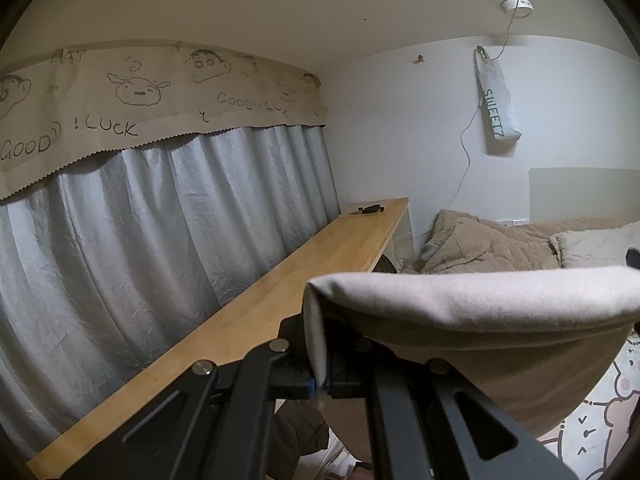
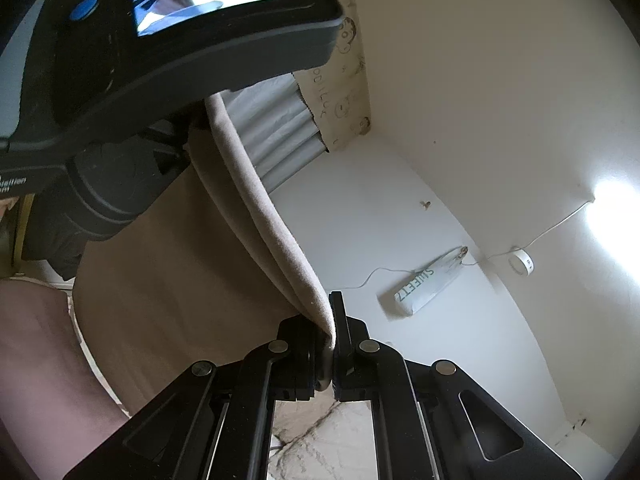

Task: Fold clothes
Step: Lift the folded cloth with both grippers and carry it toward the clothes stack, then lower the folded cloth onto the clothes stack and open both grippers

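A beige garment (image 1: pixel 472 304) hangs stretched in the air between my two grippers. My left gripper (image 1: pixel 322 364) is shut on one folded edge of it, and the cloth runs off to the right and sags below. In the right wrist view the same beige garment (image 2: pixel 256 200) rises as a taut fold from my right gripper (image 2: pixel 330 336), which is shut on its other end. The left gripper's black body and camera screen (image 2: pixel 168 20) fill the upper left of that view, close to the cloth's far end.
A long wooden shelf (image 1: pixel 280 276) runs along grey curtains (image 1: pixel 160 220) on the left, with a small dark object (image 1: pixel 370 209) at its far end. A bed with tan bedding (image 1: pixel 500 244) lies ahead. A white bag (image 1: pixel 496 104) hangs on the wall. A patterned rug (image 1: pixel 600 420) lies below.
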The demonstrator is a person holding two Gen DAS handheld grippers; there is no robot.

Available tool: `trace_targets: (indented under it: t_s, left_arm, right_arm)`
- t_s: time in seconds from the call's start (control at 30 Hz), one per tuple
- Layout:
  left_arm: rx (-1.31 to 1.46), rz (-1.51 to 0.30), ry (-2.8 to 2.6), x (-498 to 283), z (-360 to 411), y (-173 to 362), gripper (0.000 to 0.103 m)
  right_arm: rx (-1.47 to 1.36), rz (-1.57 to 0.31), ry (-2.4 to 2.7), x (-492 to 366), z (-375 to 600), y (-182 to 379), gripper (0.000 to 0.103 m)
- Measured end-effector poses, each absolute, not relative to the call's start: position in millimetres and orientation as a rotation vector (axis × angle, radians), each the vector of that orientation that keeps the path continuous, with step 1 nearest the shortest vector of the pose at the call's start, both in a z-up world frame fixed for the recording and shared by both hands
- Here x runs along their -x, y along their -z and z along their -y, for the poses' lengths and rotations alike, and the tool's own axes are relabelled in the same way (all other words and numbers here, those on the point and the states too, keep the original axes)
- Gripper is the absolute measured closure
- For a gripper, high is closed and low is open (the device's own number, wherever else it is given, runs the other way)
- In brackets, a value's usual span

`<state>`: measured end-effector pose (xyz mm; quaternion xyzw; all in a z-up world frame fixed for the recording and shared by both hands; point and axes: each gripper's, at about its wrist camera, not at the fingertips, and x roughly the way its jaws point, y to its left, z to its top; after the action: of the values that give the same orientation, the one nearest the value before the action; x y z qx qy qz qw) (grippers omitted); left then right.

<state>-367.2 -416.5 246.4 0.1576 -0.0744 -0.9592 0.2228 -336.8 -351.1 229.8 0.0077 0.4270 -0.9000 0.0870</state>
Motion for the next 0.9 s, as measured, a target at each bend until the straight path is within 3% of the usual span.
trace_targets:
  t_s: [0.53,0.77,0.9]
  left_arm:
    - [-0.528,0.367,2.730,269.8,418.5,-216.3,0.100]
    - [-0.620,0.451,2.827,166.5,457.6,-161.5,0.096]
    - [-0.756,0.489,2.804,119.3,471.8,-107.6,0.096]
  right_arm:
    - [-0.055,-1.259,2.570,266.0,327.8,-207.4,0.097]
    - [-0.071,-1.260,2.395,175.4,308.5,-153.9,0.097]
    - [-0.139,-1.268,2.239,115.9,307.1,-94.5,0.097]
